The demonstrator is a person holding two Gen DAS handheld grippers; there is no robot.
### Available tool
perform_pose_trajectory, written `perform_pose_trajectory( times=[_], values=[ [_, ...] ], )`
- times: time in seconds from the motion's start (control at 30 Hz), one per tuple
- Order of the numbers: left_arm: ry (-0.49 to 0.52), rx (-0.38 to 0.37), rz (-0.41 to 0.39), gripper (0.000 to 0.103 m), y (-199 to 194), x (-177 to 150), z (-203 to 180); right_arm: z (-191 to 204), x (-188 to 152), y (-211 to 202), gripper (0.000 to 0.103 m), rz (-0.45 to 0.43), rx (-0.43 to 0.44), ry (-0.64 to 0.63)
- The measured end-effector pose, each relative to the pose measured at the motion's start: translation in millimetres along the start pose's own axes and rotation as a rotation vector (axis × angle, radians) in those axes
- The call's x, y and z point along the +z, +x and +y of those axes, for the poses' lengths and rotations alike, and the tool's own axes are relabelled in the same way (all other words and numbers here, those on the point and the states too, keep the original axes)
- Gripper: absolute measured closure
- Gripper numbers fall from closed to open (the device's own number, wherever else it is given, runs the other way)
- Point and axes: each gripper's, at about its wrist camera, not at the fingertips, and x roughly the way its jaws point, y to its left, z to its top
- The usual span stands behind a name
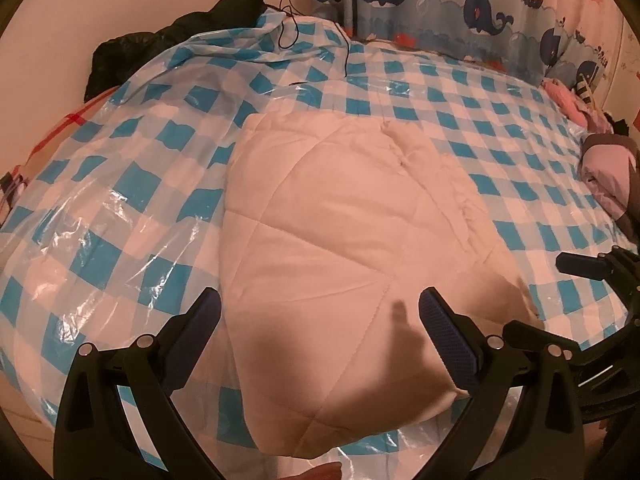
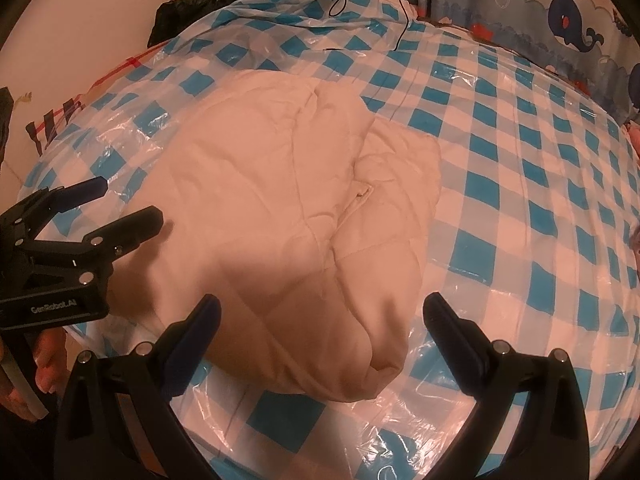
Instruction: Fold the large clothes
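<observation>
Nearest in the left wrist view, the left gripper [image 1: 320,320] has its jaws spread wide and holds nothing; the near end of the cream quilted garment [image 1: 340,240] lies between and just below them, so it sits straight ahead of this gripper; in the right wrist view the right gripper [image 2: 320,320] is likewise released and empty, with the garment's near rounded fold [image 2: 376,360] between its fingers, slightly right of centre

The garment [image 2: 288,200] is already doubled into a thick bundle lying on the blue-and-white checked plastic sheet [image 1: 120,216] that covers the bed; its long axis runs from near to far, leaning a little to the far left in the right wrist view; a seam or overlap runs down its middle

Both grippers hover at the near end, the left gripper [image 2: 80,224] beside the bundle's left edge and the right gripper [image 1: 592,272] off its right side; I judge neither is clearly nearer, and a fold would likely carry the near end toward the far end

The only legible writing is "GenRobot.AI" on the body of the left gripper, seen from the right wrist

Further off lie a black garment [image 1: 180,36] at the far left, thin black cables [image 1: 292,28], and a whale-patterned curtain [image 1: 480,4] at the far side
</observation>
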Motion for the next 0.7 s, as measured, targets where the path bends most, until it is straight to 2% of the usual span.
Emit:
perform_pose_trajectory(
  times=[0.43, 0.7],
  values=[
    [0.004, -0.001, 0.007, 0.008, 0.9, 0.1, -0.1, 0.4, -1.8, 6.0, 0.005, 0.015, 0.009, -0.012],
    [-0.021, -0.04, 0.019, 0.008, 1.3, 0.1, 3.5, 2.1, -3.8, 8.4, 0.005, 0.016, 0.011, -0.008]
  ],
)
